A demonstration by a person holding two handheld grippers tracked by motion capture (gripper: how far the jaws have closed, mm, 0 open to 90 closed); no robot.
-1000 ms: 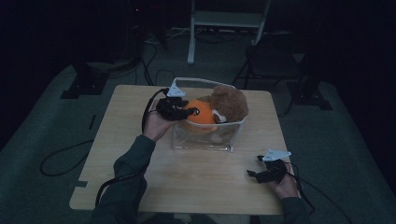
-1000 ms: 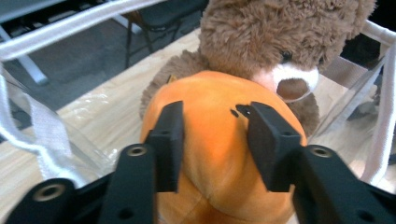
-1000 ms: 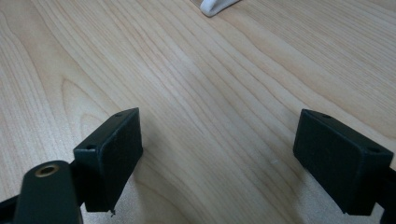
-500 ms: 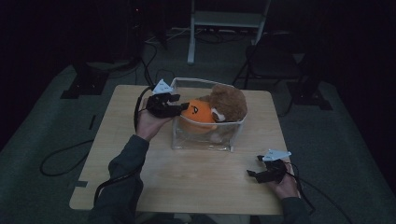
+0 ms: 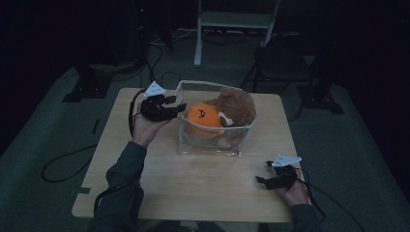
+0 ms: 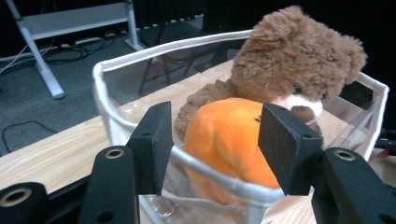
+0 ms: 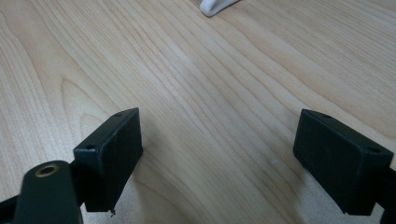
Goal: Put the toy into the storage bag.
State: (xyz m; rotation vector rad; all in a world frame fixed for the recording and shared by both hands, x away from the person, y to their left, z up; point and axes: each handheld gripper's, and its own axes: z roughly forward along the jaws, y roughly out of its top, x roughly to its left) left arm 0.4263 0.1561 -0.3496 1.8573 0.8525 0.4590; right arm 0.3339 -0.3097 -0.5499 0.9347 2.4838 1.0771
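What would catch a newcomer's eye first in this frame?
The bright orange plush toy and the brown teddy bear stand out, packed together in a clear bin mid-table. The left gripper hovers open at the bin's left rim, while the right gripper rests open near the table's front right.

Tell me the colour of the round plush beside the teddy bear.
Orange plush; clearest in the left gripper view.

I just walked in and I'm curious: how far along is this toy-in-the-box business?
Done, it seems: the orange plush toy and the brown teddy bear lie inside the clear bin. In hand: nothing; the left gripper hangs open at the bin's left rim, empty. The right gripper rests open on the table. I see no other toys left.
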